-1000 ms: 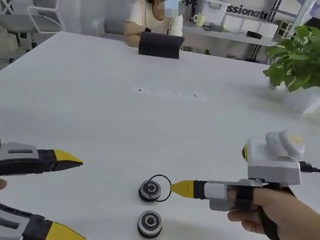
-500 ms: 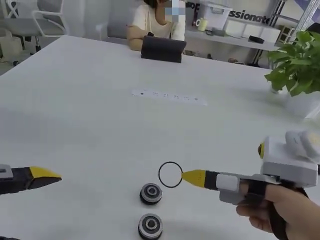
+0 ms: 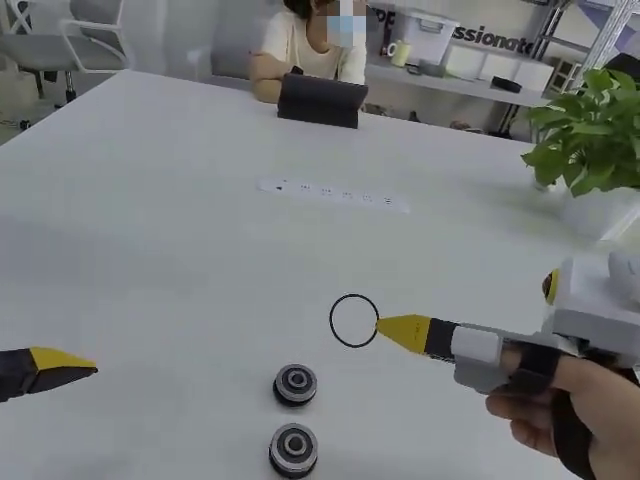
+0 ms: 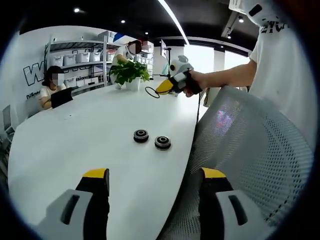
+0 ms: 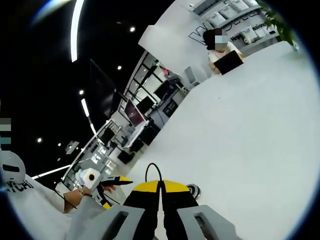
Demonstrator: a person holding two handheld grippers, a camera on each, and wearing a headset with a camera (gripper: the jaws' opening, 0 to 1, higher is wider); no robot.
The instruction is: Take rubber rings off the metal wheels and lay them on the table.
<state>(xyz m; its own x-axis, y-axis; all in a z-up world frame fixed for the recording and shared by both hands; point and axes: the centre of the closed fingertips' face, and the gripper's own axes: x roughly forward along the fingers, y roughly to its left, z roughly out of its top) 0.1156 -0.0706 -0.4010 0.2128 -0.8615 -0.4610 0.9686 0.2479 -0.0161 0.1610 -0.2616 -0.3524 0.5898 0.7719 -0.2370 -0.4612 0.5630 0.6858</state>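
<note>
One rubber ring point(image 3: 354, 321) pinched in level right gripper point(image 3: 382, 328).

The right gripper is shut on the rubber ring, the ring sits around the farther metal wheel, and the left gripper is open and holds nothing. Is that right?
One part is wrong. The rubber ring is not around the farther metal wheel. The head view shows it at the tip of the right gripper, apart from both wheels. The rest holds: the right gripper is shut on the ring, and the left gripper is open and holds nothing.
</note>
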